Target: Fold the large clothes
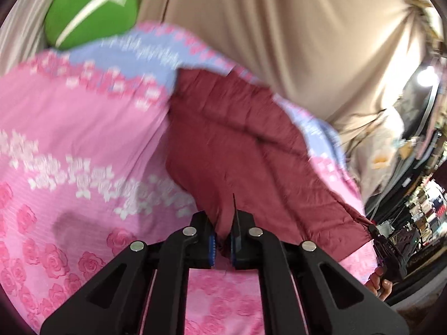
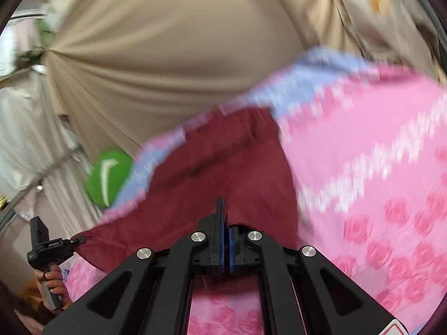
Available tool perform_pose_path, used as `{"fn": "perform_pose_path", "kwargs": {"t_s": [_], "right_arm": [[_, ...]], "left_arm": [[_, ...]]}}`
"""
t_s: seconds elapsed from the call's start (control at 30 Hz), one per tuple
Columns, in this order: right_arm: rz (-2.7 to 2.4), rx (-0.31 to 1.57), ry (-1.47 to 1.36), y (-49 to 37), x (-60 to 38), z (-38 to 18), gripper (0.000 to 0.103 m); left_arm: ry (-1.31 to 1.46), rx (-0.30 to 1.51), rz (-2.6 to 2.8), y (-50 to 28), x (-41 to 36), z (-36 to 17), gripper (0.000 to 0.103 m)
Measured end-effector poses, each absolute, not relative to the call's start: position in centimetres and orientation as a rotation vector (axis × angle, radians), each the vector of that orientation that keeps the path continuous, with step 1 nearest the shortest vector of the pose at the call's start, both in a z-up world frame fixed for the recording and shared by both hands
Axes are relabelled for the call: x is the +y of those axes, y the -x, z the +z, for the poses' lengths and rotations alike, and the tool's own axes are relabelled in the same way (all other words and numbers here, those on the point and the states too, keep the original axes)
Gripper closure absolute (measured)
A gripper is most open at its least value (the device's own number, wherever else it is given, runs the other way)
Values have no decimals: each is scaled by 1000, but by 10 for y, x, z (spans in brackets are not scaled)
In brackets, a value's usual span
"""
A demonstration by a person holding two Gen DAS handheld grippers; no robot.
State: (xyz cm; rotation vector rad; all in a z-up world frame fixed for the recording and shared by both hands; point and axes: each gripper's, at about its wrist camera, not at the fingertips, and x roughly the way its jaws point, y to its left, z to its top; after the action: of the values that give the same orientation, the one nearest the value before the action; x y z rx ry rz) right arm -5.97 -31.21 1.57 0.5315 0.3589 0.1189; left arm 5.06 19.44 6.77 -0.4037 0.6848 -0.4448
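Note:
A dark red garment [image 1: 237, 145] is stretched out above a pink bedsheet with rose print [image 1: 69, 139]. My left gripper [image 1: 223, 240] is shut on one edge of the garment. The other gripper shows at the right edge of this view [image 1: 391, 251], holding the garment's far corner. In the right wrist view the red garment [image 2: 223, 167] runs forward from my right gripper [image 2: 225, 240], which is shut on its edge. The left gripper shows at the lower left [image 2: 47, 248], pinching the garment's corner. The picture is blurred.
A green round cushion [image 1: 92, 11] lies at the far end of the bed; it also shows in the right wrist view [image 2: 107, 176]. Beige curtains [image 1: 265, 28] hang behind the bed. Cluttered shelves [image 1: 427, 203] stand at the right.

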Motion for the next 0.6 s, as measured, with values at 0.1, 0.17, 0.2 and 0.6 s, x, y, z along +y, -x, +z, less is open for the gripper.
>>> {"fn": "perform_pose_path", "kwargs": {"t_s": [0.1,0.17,0.2,0.6], "right_arm": [[164,209,-482,96,-309,44,100],[201,110,-446,122,-308,63,100],[213,72,-432,133,-307,72,100],[285,9,-464,103,-321,128,100]], "left_arm": [[404,574,-476,-23,201,100,98],[409,474,-493,2,211,125,98],[415,434,-498,11,215,134,98],[321,391,-460,-37,203,181,97]]}}
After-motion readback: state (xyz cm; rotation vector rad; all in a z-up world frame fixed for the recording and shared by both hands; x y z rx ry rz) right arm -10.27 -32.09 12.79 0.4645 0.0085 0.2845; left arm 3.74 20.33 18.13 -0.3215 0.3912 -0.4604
